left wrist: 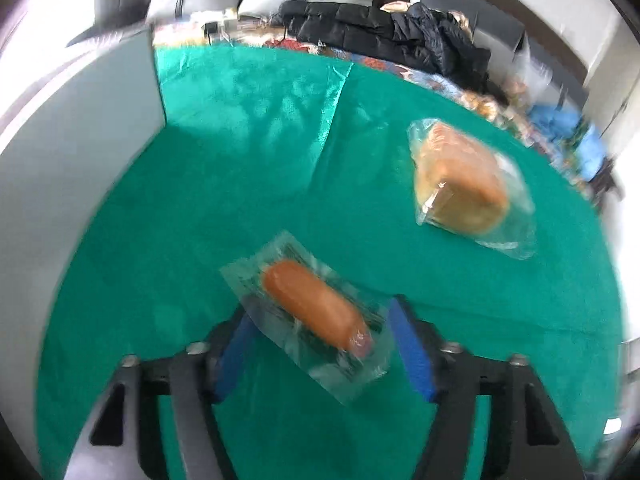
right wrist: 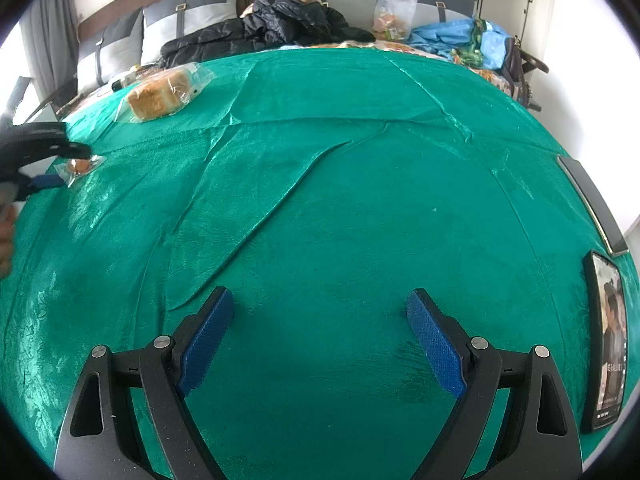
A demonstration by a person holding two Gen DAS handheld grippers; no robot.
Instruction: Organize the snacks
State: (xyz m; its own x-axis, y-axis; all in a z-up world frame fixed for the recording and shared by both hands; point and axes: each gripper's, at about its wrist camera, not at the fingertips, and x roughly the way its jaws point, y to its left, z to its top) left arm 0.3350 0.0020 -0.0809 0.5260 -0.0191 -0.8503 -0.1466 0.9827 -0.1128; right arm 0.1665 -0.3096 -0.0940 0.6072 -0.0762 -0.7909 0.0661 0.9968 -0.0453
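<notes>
A sausage in a clear wrapper (left wrist: 316, 312) lies on the green cloth (left wrist: 240, 184) between the blue pads of my left gripper (left wrist: 320, 320), whose jaws stand open around it. A wrapped bread loaf (left wrist: 460, 180) lies further right. In the right wrist view the loaf (right wrist: 160, 94) sits far left, the sausage (right wrist: 78, 166) is by the left gripper (right wrist: 60, 168). My right gripper (right wrist: 320, 312) is open and empty over bare cloth.
A white box wall (left wrist: 80, 152) stands at the left. Black jackets (right wrist: 272, 24), a snack bag (right wrist: 394, 12) and blue bags (right wrist: 460, 40) lie at the back. Two phones (right wrist: 608, 344) lie at the right edge of the cloth.
</notes>
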